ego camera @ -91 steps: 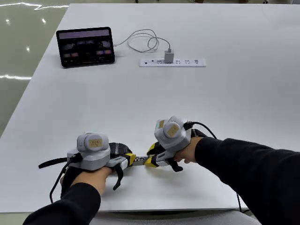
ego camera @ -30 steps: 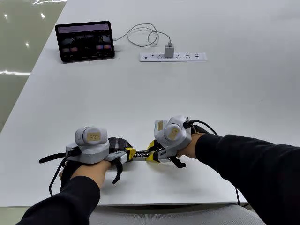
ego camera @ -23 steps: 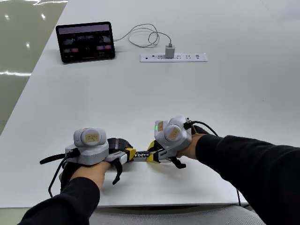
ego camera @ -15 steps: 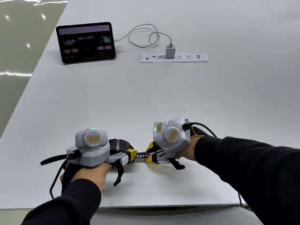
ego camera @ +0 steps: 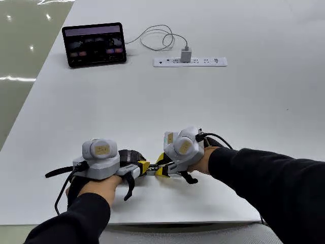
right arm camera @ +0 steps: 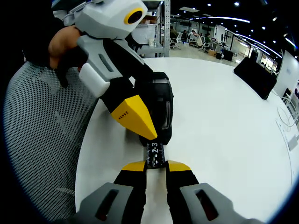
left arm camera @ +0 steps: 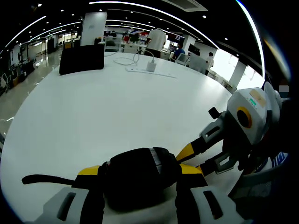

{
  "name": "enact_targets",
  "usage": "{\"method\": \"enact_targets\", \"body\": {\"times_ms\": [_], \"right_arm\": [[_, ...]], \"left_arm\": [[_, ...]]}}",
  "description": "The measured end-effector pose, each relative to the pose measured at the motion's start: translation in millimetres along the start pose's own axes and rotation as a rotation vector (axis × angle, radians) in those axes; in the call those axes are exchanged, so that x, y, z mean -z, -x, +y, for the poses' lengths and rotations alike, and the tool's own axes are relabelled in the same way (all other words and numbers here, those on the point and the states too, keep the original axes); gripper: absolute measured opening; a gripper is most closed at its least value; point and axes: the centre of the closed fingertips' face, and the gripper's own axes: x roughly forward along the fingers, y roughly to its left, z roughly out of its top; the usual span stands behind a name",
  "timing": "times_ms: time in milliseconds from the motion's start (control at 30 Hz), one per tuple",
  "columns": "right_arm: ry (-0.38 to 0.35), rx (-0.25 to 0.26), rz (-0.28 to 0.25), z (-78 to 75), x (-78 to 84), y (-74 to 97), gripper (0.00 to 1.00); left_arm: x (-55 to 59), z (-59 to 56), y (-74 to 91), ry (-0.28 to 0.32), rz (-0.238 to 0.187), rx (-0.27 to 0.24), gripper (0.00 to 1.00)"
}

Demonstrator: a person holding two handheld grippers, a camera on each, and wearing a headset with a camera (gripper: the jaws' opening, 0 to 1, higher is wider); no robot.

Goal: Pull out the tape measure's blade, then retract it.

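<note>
Spacing between the two grippers has narrowed slightly: the right gripper now sits nearer the left gripper than three seconds ago. Left jaws are clamped around the black tape measure, held low at the table near its front edge. Right jaws are pinched on the blade; a short length is exposed. Judgement: retraction is nearly complete.

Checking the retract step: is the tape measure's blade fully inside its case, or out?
Out, a short stretch: the right gripper view shows numbered blade running from the case to the right gripper, jaws shut on it.
</note>
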Motion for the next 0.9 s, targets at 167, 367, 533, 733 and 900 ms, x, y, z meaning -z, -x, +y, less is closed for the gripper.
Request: {"method": "enact_targets", "body": {"times_ms": [167, 367, 533, 733, 900], "right_arm": [[0.028, 0.000, -0.007, -0.3, -1.9, -1.8, 0.11], [0.029, -0.002, -0.005, -1.4, -5.0, -4.5, 0.10], [0.023, -0.004, -0.005, -3.1, -5.6, -4.7, 0.10], [0.017, -0.005, -0.006, -3.1, -6.2, -5.0, 0.10], [-0.001, 0.003, -0.009, -4.0, -6.3, -4.8, 0.11]], "left_arm": [[-0.5, 0.5, -0.1, 0.002, 0.000, 0.001, 0.57], [-0.7, 1.0, 0.0, 0.011, -0.002, 0.004, 0.57], [-1.0, 1.2, 0.0, 0.018, -0.004, 0.006, 0.57], [-0.7, 1.1, 0.2, 0.018, -0.001, 0.007, 0.57], [-2.0, 1.1, -0.4, 0.028, -0.018, -0.008, 0.60]]}}
